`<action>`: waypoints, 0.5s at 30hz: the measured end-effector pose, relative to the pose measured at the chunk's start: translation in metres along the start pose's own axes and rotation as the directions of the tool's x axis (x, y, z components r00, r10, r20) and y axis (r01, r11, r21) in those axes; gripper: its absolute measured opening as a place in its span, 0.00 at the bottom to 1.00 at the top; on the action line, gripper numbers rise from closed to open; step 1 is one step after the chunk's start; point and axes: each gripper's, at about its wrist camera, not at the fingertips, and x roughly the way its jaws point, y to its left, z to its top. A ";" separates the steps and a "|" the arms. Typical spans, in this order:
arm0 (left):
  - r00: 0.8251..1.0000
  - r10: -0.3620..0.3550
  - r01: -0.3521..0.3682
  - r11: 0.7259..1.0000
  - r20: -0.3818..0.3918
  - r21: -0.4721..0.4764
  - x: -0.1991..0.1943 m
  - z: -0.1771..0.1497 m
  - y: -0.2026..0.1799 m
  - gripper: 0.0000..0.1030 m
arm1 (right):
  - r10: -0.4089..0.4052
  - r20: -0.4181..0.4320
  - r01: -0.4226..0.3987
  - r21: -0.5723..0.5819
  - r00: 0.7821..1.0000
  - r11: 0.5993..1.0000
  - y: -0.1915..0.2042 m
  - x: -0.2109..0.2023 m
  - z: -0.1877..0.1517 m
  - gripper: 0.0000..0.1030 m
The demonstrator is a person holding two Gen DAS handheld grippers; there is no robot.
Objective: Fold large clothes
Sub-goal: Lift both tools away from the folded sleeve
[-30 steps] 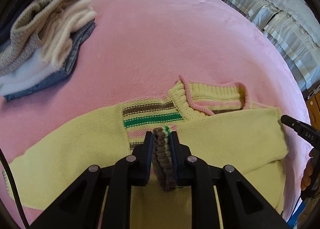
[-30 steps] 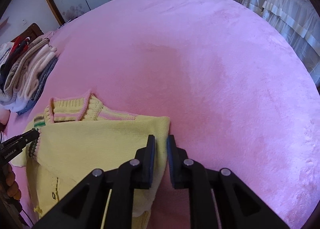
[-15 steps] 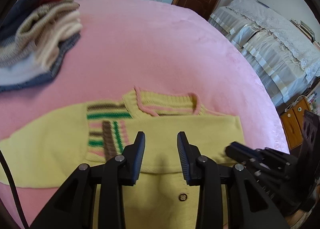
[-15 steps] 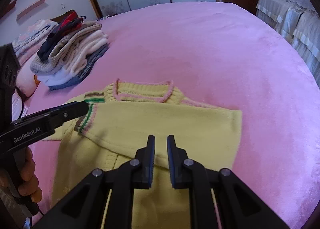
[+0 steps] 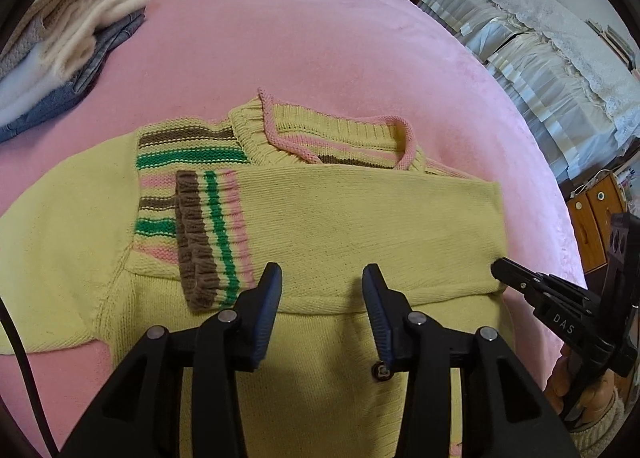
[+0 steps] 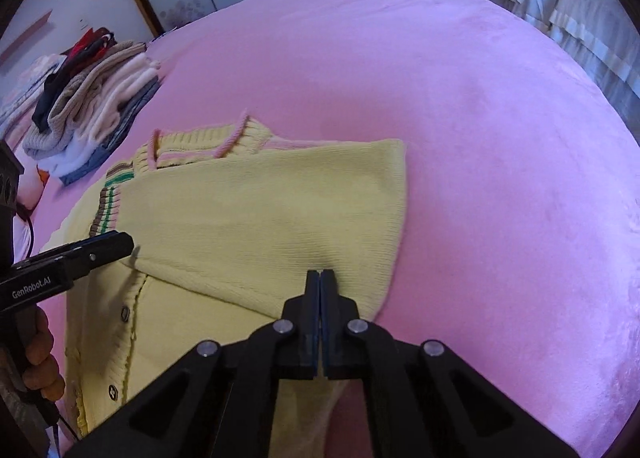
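I see the yellow cardigan (image 5: 340, 225) flat on the pink bed (image 5: 280, 37), clothes stack (image 5: 72, 37) at ten o'clock; my left gripper (image 5: 322, 290), just opening, stands half-wide and empty, my right gripper (image 6: 321, 278) has just clamped tight

cardigan (image 5: 360, 225) hem — cut off, clothes pile (image 5: 72, 45) cropped

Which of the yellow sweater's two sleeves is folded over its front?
The sleeve with the striped cuff. It lies flat across the sweater's chest just below the collar. The other sleeve sticks out sideways onto the pink blanket.
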 end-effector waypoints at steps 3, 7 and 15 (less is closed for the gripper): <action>1.000 0.003 -0.003 1.000 0.001 -0.002 0.002 -0.003 0.004 0.39 | 0.009 0.007 -0.009 0.027 1.000 1.000 -0.007 -0.001 -0.002 0.00; 1.000 0.014 -0.014 1.000 0.001 0.002 0.003 -0.003 0.001 0.39 | -0.041 0.010 0.041 0.002 0.999 0.999 0.004 0.004 -0.004 0.00; 1.000 0.020 -0.020 1.000 -0.004 -0.003 0.000 -0.002 -0.003 0.40 | -0.051 0.008 0.051 -0.002 0.999 0.999 0.009 0.001 -0.002 0.02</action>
